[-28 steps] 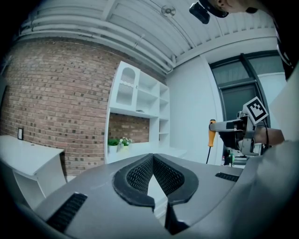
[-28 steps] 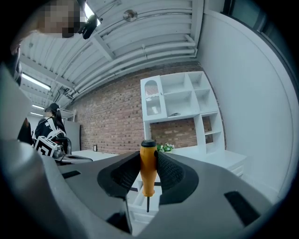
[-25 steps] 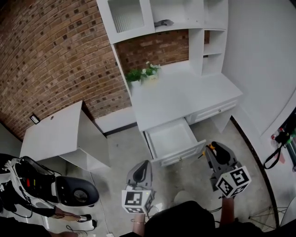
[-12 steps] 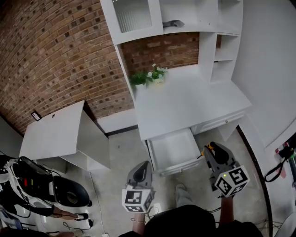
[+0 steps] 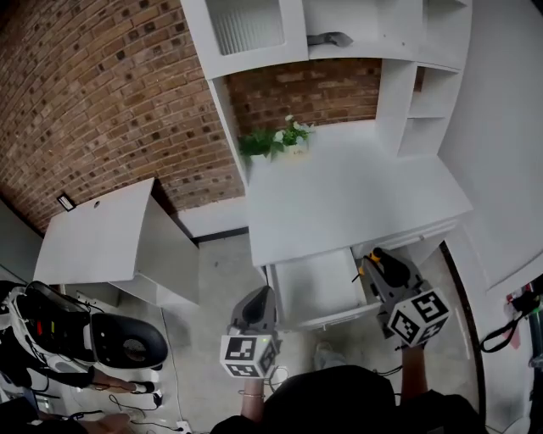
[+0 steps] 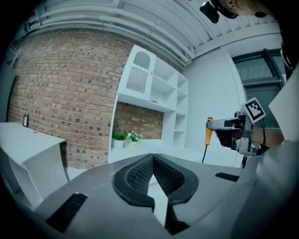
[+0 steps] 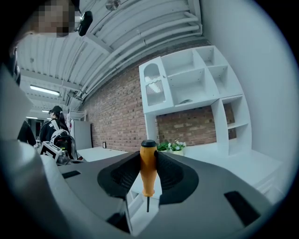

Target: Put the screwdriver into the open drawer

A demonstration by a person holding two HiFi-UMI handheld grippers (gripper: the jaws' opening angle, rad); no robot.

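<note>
- The screwdriver [image 7: 148,172] stands upright between the right gripper's [image 5: 376,258] jaws. The jaws pinch its orange handle from both sides, with the black cap on top and the thin metal shaft pointing down below them.
- In the head view the screwdriver sits over the right-hand edge of the open drawer [image 5: 310,284], not inside it. How high it hangs above the drawer cannot be told.
- The drawer is white and pulled out from under the front of a white tabletop [image 5: 339,203]. The right gripper is at its right front corner.
- The left gripper [image 6: 153,158] is at the drawer's left front corner, over the floor. Its jaws are pressed together at the tips, with nothing between them.
- A small pot of green plants with white flowers [image 5: 276,140] stands at the tabletop's back left corner, against the brick.
- A white hutch of open shelves [image 5: 407,93] rises from the back and right side of the tabletop. A grey object [image 5: 329,39] lies on one upper shelf, and there is a ribbed door [image 5: 246,25] at the left.
- A red brick wall [image 5: 102,93] runs behind the furniture, and a plain white wall [image 5: 509,127] closes the right side.
- The floor [image 5: 225,271] is grey and bare-looking.
- A second white table [image 5: 93,242] stands to the left along the brick wall.
- Black-and-white equipment with cables [image 5: 102,339] sits on the floor at the lower left.
- In the right gripper view a person [image 7: 55,126] stands far off on the left, under a ceiling of white pipes [image 7: 140,32].
</note>
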